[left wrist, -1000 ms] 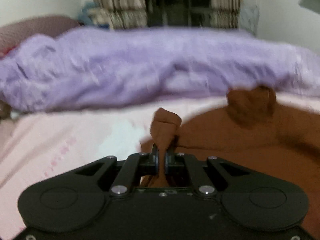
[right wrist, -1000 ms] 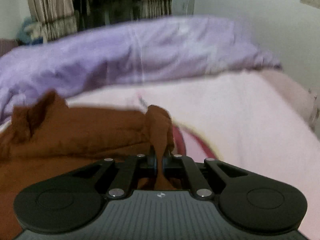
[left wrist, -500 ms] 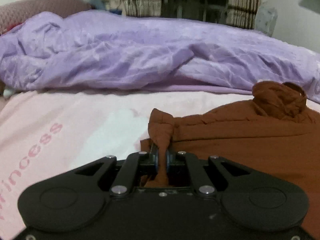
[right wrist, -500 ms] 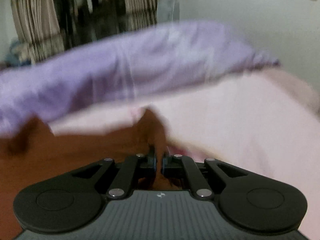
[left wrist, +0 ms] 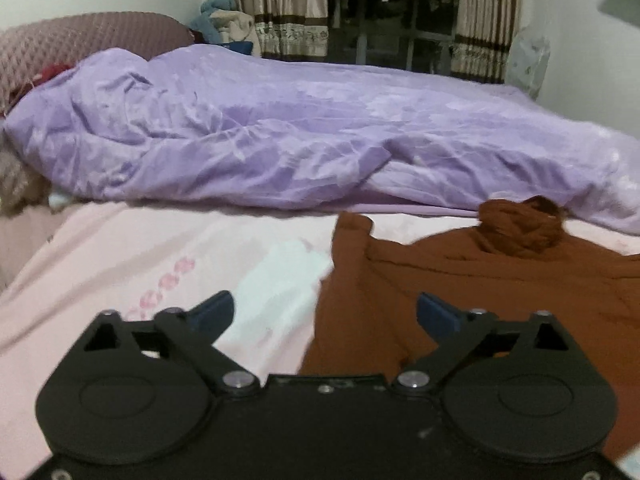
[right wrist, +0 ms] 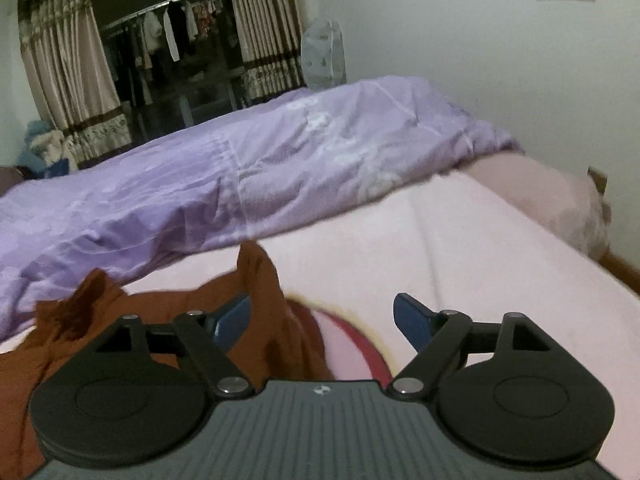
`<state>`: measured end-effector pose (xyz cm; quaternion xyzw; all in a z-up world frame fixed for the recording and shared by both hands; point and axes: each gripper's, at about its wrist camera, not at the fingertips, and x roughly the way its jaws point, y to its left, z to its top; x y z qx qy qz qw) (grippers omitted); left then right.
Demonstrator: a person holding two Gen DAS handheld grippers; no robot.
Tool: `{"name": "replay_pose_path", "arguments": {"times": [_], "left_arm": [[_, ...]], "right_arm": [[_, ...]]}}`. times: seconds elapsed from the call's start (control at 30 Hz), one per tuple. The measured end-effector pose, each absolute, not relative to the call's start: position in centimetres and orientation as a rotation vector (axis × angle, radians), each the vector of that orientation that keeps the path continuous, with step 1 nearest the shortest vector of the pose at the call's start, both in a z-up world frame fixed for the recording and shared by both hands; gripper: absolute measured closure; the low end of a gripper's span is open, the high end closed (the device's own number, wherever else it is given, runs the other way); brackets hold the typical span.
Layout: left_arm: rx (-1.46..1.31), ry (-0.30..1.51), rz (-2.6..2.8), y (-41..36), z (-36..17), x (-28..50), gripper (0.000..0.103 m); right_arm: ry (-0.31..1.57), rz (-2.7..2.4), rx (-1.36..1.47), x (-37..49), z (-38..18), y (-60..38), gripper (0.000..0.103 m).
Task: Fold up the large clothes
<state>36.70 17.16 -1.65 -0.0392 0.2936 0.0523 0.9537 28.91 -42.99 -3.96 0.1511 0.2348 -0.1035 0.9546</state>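
Now that both corners are let go, we judge one fold laid and more folds left: the brown garment [left wrist: 480, 292] lies on the pink bed sheet [left wrist: 120, 264], short of the purple duvet [left wrist: 280, 140]. Our left gripper [left wrist: 324, 312] and right gripper [right wrist: 322, 318] tilt downward over it, their fingers having just sprung wide and released, gripping nothing.

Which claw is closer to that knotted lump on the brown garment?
Hard to call. The lump lies ahead-right of the open left claw and ahead-left of the open right claw, apart from both.

Rumpled purple duvet [left wrist: 280, 140] across pink bedsheet [left wrist: 120, 264]; striped curtains [right wrist: 64, 68] behind.
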Motion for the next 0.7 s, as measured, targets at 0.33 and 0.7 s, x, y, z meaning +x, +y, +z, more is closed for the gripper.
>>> {"name": "replay_pose_path", "arguments": {"times": [0.33,0.7], "left_arm": [[-0.13,0.755,-0.043,14.9,-5.4,33.8,0.0],[-0.092,0.618,0.043,13.8,-3.0,32.7,0.095]], "right_arm": [[0.634,-0.131,0.324,26.8,-8.8,-42.4,0.005],[0.558,-0.056,0.294,25.8,-7.0,-39.9,0.073]]}}
